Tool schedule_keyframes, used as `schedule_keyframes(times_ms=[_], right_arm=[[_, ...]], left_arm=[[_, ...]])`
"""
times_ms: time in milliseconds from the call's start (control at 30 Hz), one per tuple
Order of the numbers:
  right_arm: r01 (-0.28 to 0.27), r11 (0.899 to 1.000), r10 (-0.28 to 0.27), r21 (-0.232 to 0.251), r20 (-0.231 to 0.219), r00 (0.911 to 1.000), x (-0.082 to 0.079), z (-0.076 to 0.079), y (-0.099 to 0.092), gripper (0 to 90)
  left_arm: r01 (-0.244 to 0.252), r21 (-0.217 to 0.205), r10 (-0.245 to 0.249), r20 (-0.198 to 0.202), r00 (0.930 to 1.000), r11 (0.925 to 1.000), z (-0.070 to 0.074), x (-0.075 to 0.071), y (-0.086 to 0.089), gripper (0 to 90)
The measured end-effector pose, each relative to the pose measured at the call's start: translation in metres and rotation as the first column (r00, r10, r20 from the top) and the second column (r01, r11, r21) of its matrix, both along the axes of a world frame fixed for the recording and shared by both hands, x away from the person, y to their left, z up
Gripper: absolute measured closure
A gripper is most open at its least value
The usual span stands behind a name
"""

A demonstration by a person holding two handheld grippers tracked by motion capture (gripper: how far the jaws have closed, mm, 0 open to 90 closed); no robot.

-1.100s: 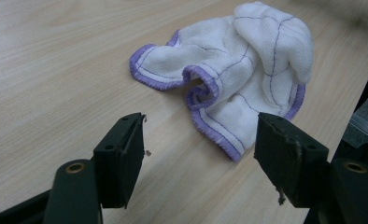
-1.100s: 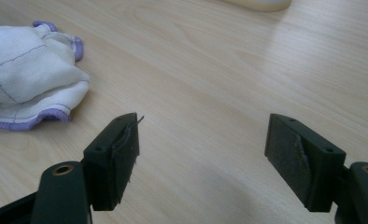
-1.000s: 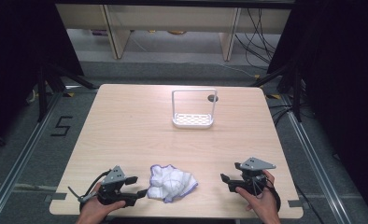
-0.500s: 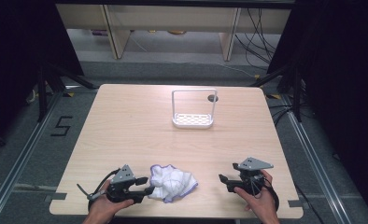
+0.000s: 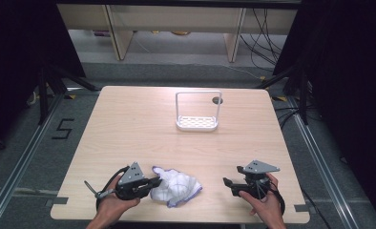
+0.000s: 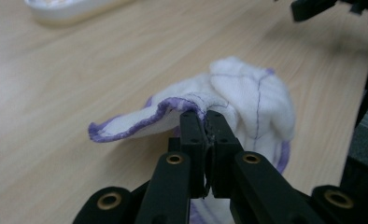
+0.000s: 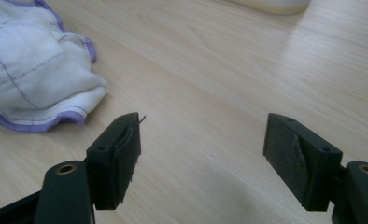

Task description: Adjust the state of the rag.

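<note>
A: Cloth point(image 5: 175, 186), white with purple hem; high view: crumpled near the table's point(image 5: 129, 124) front edge, left gripper point(image 5: 150, 183) at its left side, right gripper point(image 5: 230, 182) well apart. White rack point(image 5: 197, 112) farther back.

B: Left gripper view?

A: Cloth point(image 6: 238, 100): hem pinched between jaws closed together, edge lifted off the wood.

B: Right gripper view?

A: Right gripper point(image 7: 201, 140): jaws wide apart, holding nothing; cloth point(image 7: 37, 79) lies near.

B: Handling advice?

A: Likely spreading. Keep the pinch firm, lift slowly, bring the free jaws to another hem corner.
</note>
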State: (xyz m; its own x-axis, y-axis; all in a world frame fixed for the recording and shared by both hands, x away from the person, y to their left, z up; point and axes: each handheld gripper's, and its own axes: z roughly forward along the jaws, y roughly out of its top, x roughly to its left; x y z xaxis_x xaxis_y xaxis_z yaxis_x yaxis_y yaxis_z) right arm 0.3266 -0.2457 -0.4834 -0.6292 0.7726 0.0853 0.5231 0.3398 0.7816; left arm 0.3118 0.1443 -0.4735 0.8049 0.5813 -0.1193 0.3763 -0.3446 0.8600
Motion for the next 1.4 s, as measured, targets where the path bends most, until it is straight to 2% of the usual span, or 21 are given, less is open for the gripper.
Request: schedule_keyframes(times_ms=[100,267,300,367,400,433,500,533,600,667,700,767,867,900,933,967,1000,1100,1167,1233,1400], right_arm=[[-0.017,0.999,0.017,0.029,-0.003,0.9999,-0.003,0.006,0.003,31.0],[-0.057,0.998,0.057,0.019,-0.007,0.9983,-0.011,0.013,0.015,31.0],[-0.086,0.996,0.085,0.017,0.014,0.9962,-0.009,0.013,0.015,31.1],[-0.080,0.997,0.079,0.003,0.023,0.9966,-0.009,0.015,0.014,31.1],[-0.080,0.997,0.079,0.003,0.023,0.9966,-0.009,0.015,0.014,31.1],[-0.068,0.998,0.068,0.013,0.010,0.9977,-0.009,0.015,0.012,31.1],[-0.050,0.998,0.051,0.030,-0.014,0.9986,-0.010,0.016,0.012,31.1],[-0.046,0.999,0.045,0.017,0.021,0.9987,-0.007,0.016,0.006,31.1],[-0.046,0.999,0.045,0.027,0.013,0.9989,-0.006,0.016,0.005,31.1],[-0.018,0.999,0.017,0.035,0.017,0.9997,-0.007,0.019,0.002,31.4],[-0.018,0.999,0.017,0.035,0.017,0.9997,-0.007,0.019,0.002,31.4],[0.002,1.000,-0.003,0.021,0.041,0.9991,-0.005,0.023,-0.008,31.4],[0.032,0.999,-0.032,0.011,0.030,0.9990,-0.004,0.023,-0.016,31.4],[0.079,0.997,-0.079,0.022,0.000,0.9969,-0.004,0.021,-0.022,31.7],[0.079,0.997,-0.079,0.022,0.000,0.9969,-0.004,0.021,-0.022,31.7],[0.073,0.997,-0.073,0.010,0.020,0.9971,-0.002,0.020,-0.027,31.7],[0.088,0.996,-0.088,0.023,-0.017,0.9960,-0.002,0.017,-0.030,31.9],[0.085,0.996,-0.085,0.013,-0.017,0.9963,0.001,0.014,-0.032,32.0],[0.067,0.998,-0.067,0.008,-0.001,0.9977,0.003,0.013,-0.032,32.0],[0.081,0.996,-0.081,0.020,-0.026,0.9964,0.001,0.015,-0.028,32.0],[0.031,0.999,-0.031,0.035,-0.008,0.9995,0.002,0.020,-0.016,32.1]], left_arm=[[0.044,0.012,-0.044,0.041,0.9982,0.9990,0.024,-0.002,-0.008,87.0],[0.062,-0.004,-0.061,0.098,0.9933,0.9981,0.054,0.004,-0.020,87.0],[0.066,-0.005,-0.065,0.108,0.9920,0.9978,0.059,0.006,-0.022,87.1],[0.076,-0.007,-0.075,0.127,0.9891,0.9971,0.074,0.012,-0.030,87.2],[0.076,-0.007,-0.075,0.127,0.9891,0.9971,0.074,0.012,-0.030,87.1],[0.081,-0.004,-0.079,0.146,0.9861,0.9967,0.087,0.017,-0.037,87.1],[0.082,0.002,-0.081,0.155,0.9846,0.9966,0.097,0.020,-0.041,87.2],[0.091,0.014,-0.093,0.163,0.9822,0.9957,0.109,0.026,-0.050,87.2],[0.096,0.017,-0.097,0.168,0.9810,0.9953,0.112,0.029,-0.055,87.2],[0.133,0.073,-0.144,0.168,0.9753,0.9884,0.117,0.037,-0.079,87.2],[0.133,0.073,-0.144,0.168,0.9753,0.9884,0.117,0.037,-0.079,87.2],[0.166,0.096,-0.179,0.153,0.9719,0.9815,0.112,0.046,-0.105,87.1],[0.190,0.109,-0.204,0.137,0.9693,0.9757,0.104,0.048,-0.119,87.1],[0.234,0.107,-0.245,0.113,0.9629,0.9665,0.089,0.042,-0.129,87.1],[0.234,0.107,-0.245,0.113,0.9629,0.9665,0.089,0.042,-0.129,87.1],[0.253,0.116,-0.265,0.107,0.9581,0.9605,0.080,0.035,-0.131,87.1],[0.278,0.112,-0.288,0.083,0.9540,0.9539,0.065,0.025,-0.128,87.1],[0.302,0.119,-0.308,0.039,0.9505,0.9459,0.037,0.011,-0.119,87.1],[0.305,0.134,-0.309,0.013,0.9509,0.9429,0.021,0.005,-0.109,87.1],[0.301,0.114,-0.302,-0.003,0.9532,0.9468,0.009,0.002,-0.101,87.0],[0.290,0.077,-0.289,-0.020,0.9570,0.9539,0.000,-0.001,-0.092,86.6]])
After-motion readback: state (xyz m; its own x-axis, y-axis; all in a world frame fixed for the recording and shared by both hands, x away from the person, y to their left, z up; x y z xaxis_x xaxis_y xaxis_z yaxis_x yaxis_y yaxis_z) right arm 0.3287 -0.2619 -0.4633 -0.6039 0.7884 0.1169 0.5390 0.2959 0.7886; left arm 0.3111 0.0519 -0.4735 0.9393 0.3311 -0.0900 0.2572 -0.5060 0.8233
